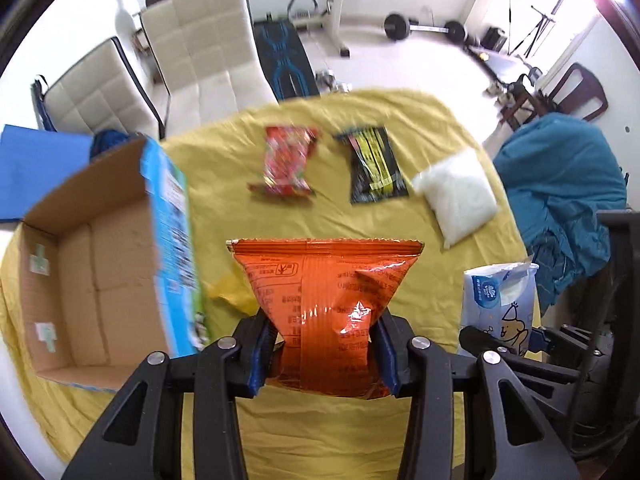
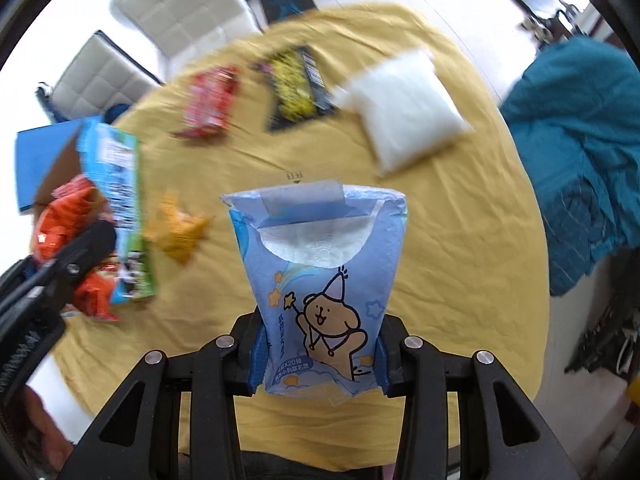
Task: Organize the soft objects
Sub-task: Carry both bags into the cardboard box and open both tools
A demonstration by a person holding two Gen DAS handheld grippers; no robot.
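My left gripper (image 1: 324,354) is shut on an orange snack bag (image 1: 326,292) and holds it above the yellow cloth, just right of an open cardboard box (image 1: 92,280). My right gripper (image 2: 320,356) is shut on a blue tissue pack (image 2: 320,276) with a cartoon bear, held above the table. The tissue pack also shows at the right of the left wrist view (image 1: 500,300). The orange bag and left gripper (image 2: 60,268) show at the left of the right wrist view, by the box (image 2: 116,212). On the cloth lie a red snack pack (image 1: 288,162), a black-and-yellow pack (image 1: 374,166) and a white soft bag (image 1: 456,196).
The round table carries a yellow cloth (image 1: 320,432). A small yellow crumpled item (image 2: 178,226) lies next to the box. Beige chairs (image 1: 200,48) stand beyond the table. A teal cloth (image 1: 560,192) drapes over a chair at the right. A blue folder (image 1: 36,168) lies at the left.
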